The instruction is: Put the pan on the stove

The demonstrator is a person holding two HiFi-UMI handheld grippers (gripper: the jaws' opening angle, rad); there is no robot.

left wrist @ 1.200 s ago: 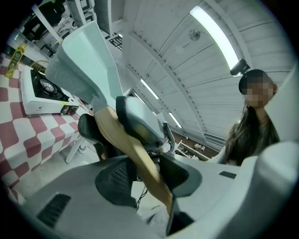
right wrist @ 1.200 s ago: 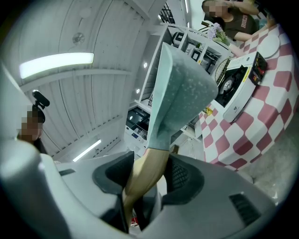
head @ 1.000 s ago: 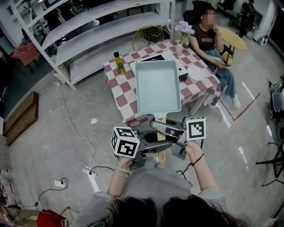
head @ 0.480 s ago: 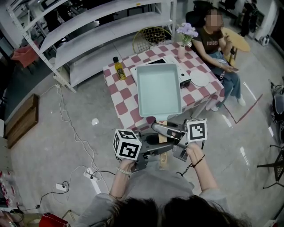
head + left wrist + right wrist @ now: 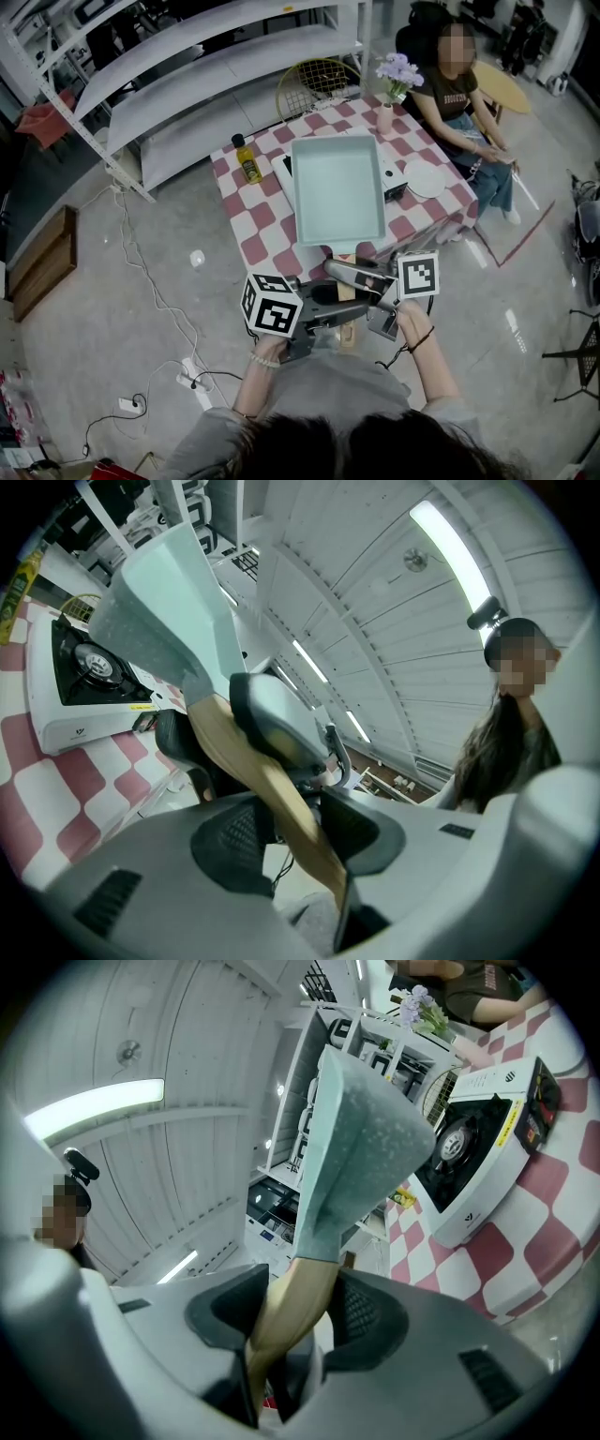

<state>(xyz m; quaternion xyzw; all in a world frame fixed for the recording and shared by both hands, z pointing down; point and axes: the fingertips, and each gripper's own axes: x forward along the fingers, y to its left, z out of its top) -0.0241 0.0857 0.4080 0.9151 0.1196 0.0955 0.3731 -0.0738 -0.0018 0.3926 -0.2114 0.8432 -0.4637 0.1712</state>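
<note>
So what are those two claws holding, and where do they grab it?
A light blue pan, by its wooden handle. The left gripper and the right gripper both clamp that handle, the right one nearer the pan.

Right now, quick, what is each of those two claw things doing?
Left gripper: closed on the wooden pan handle.
Right gripper: closed on the same wooden pan handle.

You've got two grippers, left gripper (image 5: 295,836) and right gripper (image 5: 295,1316), one pan (image 5: 339,187), one stove (image 5: 84,714), one oil bottle (image 5: 247,161), one flower vase (image 5: 385,117), one plate (image 5: 425,178), one checkered table (image 5: 253,220), one seated person (image 5: 459,94).
</note>
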